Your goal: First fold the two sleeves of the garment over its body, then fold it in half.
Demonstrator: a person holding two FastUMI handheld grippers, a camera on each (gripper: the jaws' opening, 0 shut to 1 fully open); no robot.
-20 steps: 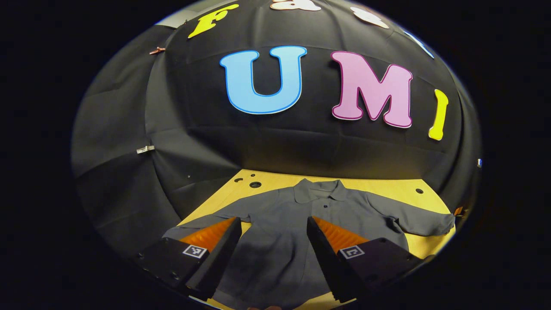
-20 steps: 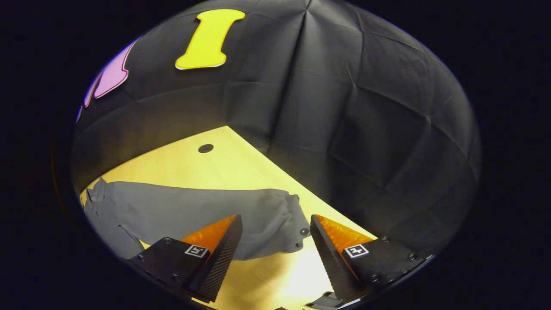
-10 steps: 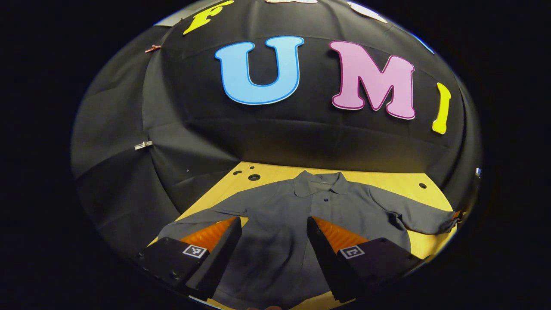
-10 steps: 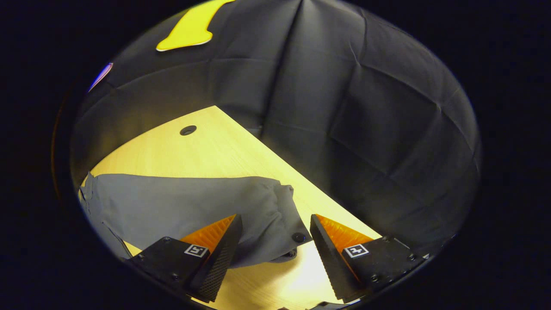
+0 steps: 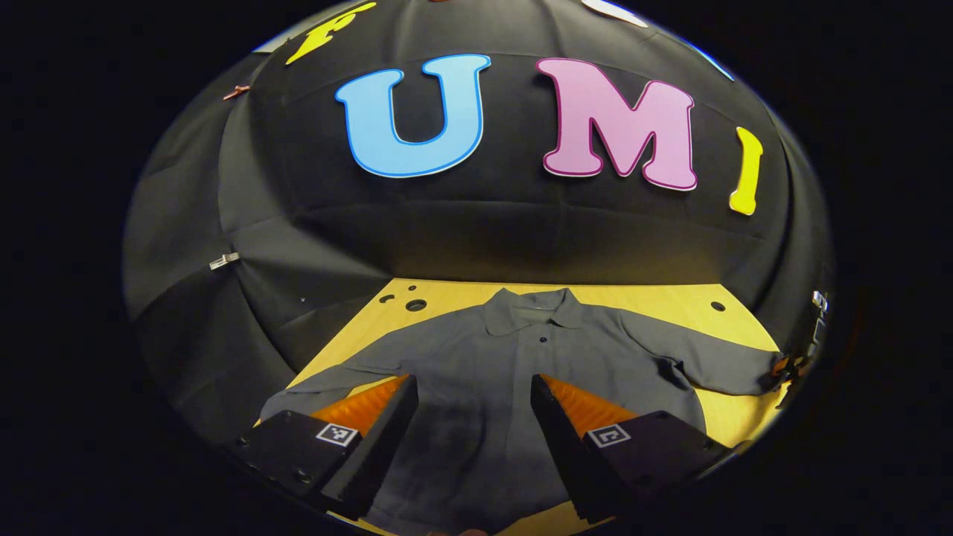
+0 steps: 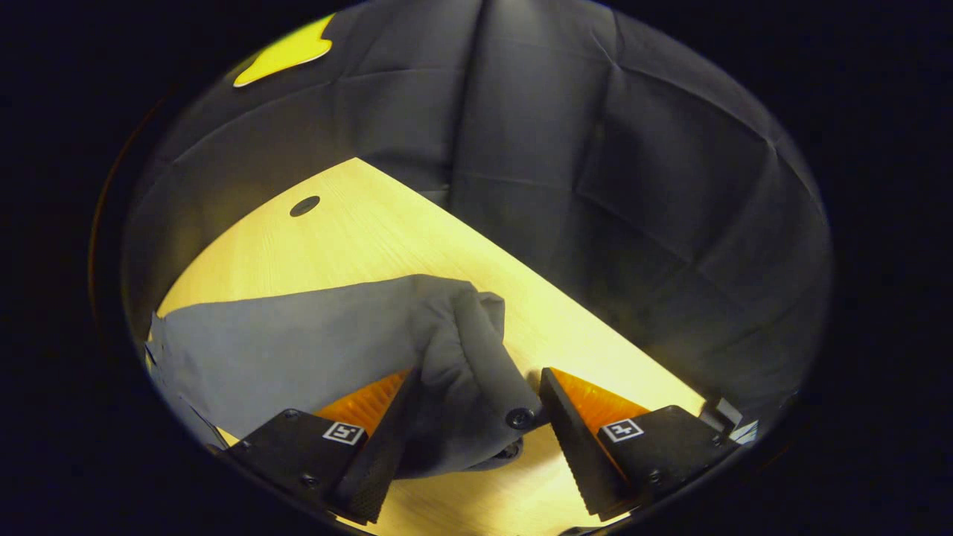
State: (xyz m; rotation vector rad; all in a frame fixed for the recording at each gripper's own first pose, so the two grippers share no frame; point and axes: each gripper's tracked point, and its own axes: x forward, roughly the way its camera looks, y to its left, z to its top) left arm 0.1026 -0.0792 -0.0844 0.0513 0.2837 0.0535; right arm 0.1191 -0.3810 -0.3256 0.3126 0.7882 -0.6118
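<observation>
Risk: your right gripper point(image 6: 476, 417) has the buttoned cuff point(image 6: 476, 372) between its parted fingers but not pinched; close too shallow and only the cuff's edge catches, so the sleeve could slip free mid-fold.
Risk, left side: your left gripper point(image 5: 470, 417) hovers released above the shirt's lower body, gripping nothing; judged from here, an unpinned body may drag when the sleeve is pulled.
Garment: a grey long-sleeved collared cloth shirt point(image 5: 521, 357), lying face up with both sleeves spread, neither folded yet.
Location: on the pale yellow wooden tabletop point(image 6: 357, 231), collar toward the booth's black cloth wall point(image 5: 461, 231).
</observation>
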